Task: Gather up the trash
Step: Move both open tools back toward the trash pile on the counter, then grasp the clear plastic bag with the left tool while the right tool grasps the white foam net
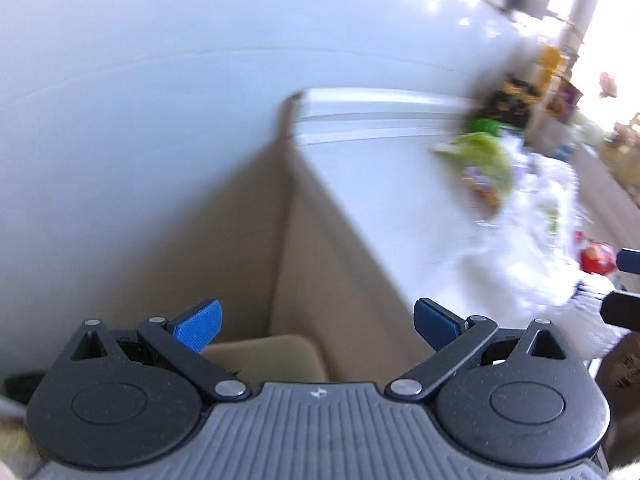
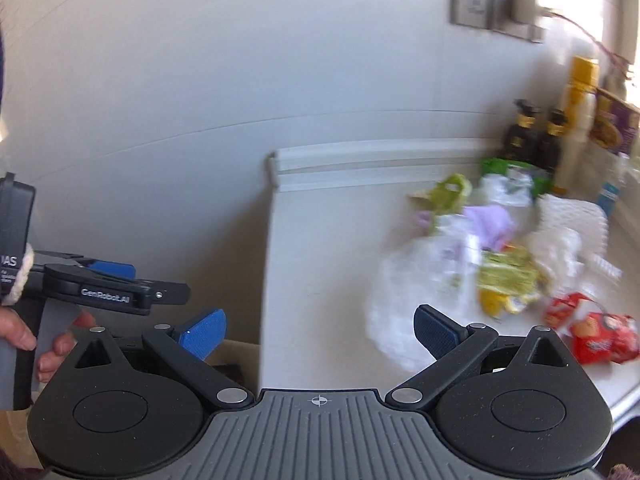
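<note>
A heap of trash lies on a white counter (image 2: pixel 320 248): a clear plastic bag (image 2: pixel 404 280), green wrappers (image 2: pixel 504 272), a purple scrap (image 2: pixel 490 220), white crumpled paper (image 2: pixel 568 232) and red snack packets (image 2: pixel 600 332). My right gripper (image 2: pixel 320 330) is open and empty, hovering over the counter's left front, left of the heap. My left gripper (image 1: pixel 318 322) is open and empty over the gap beside the counter (image 1: pixel 380 184); the blurred trash pile (image 1: pixel 488 164) sits far to its right. From the right wrist view the left gripper (image 2: pixel 116 270) shows at the left, held by a hand.
Dark pump bottles (image 2: pixel 536 140), a yellow bottle (image 2: pixel 576 120) and a purple box (image 2: pixel 616 128) stand at the counter's back right. A wall socket with a plug (image 2: pixel 500 4) is above. A beige cardboard box (image 1: pixel 276 356) sits in the gap left of the counter.
</note>
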{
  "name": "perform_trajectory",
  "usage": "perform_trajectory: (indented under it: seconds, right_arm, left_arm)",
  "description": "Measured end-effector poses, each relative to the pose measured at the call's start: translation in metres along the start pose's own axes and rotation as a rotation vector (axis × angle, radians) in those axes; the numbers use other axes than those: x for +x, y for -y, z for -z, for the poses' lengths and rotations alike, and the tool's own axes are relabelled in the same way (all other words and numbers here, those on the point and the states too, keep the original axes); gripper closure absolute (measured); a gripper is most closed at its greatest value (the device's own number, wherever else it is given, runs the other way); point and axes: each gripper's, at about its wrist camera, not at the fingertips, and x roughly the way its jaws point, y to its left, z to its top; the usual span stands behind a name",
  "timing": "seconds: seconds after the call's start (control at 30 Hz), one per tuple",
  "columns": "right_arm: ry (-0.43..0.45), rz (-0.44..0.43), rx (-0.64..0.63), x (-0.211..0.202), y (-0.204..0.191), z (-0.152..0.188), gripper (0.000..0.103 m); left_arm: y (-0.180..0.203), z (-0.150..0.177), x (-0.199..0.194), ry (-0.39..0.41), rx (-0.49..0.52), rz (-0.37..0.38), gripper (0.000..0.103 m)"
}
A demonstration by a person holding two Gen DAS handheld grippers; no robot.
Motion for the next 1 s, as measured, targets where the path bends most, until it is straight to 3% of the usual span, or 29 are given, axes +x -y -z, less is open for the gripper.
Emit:
perform_trajectory:
  seconds: [0.13,0.37,0.7,1.0]
  right_arm:
    - [0.005,0.085,-0.008,-0.022,0.026,0.006,0.002]
    - [-0.009,0.162,0.024,-0.035,0.061,0.012,0.002]
    - [-0.095,0.193,0.066,-0.032,0.099,0.028,0.002]
    - [-0.197,0.161,0.137,-0.013,0.124,0.043,0.002]
  left_arm:
    - [0.031,-0.005,0.009,0.014,0.076,0.076,0.001]
    - [0.086,-0.012,0.031,0.022,0.186,0.181,0.001]
    - [0.132,-0.013,0.063,-0.009,0.291,0.288,0.001]
    - [0.154,-0.020,0.090,-0.067,0.284,0.341,0.003]
